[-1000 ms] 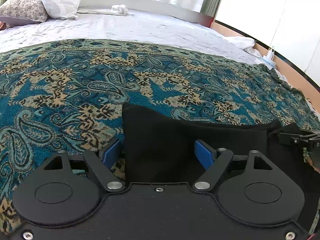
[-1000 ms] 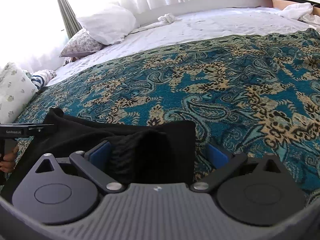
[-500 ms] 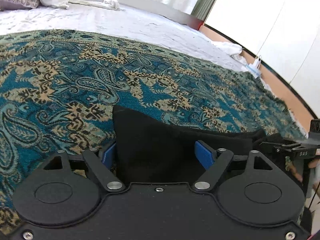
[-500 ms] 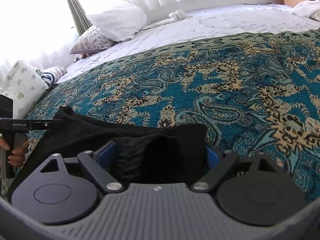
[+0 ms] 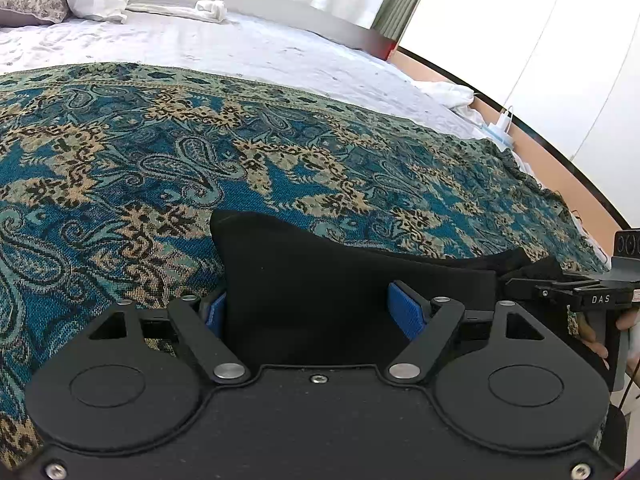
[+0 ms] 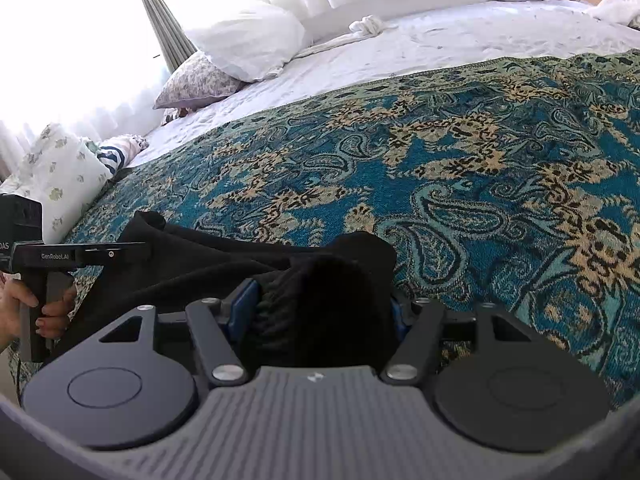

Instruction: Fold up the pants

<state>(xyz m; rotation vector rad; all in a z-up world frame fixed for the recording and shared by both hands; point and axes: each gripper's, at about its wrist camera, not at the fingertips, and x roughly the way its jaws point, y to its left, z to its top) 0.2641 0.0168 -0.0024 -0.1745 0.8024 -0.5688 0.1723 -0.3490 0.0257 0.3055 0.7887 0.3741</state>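
Black pants (image 5: 320, 264) lie on a teal paisley bedspread (image 5: 180, 152) near its front edge. My left gripper (image 5: 308, 308) stands open at one end of them, with flat cloth between its blue pads (image 5: 404, 312). At the other end my right gripper (image 6: 320, 308) has its jaws closing, and its blue pads (image 6: 244, 308) press a humped bunch of the pants (image 6: 320, 280). Each view shows the other gripper at its edge: the right one (image 5: 560, 292) and the left one (image 6: 100, 254), held by a hand (image 6: 52, 312).
The bedspread (image 6: 500, 152) covers the near half of a bed, and a white sheet (image 5: 240, 44) covers the far half. White and floral pillows (image 6: 248, 44) lie at the headboard, with another floral pillow (image 6: 60, 176) at the left side. The bed's right edge borders a wall (image 5: 560, 60).
The right jaws have narrowed onto the pants, and the cloth between them has bunched up into a hump. The left gripper's view has tilted slightly; its jaws look the same.
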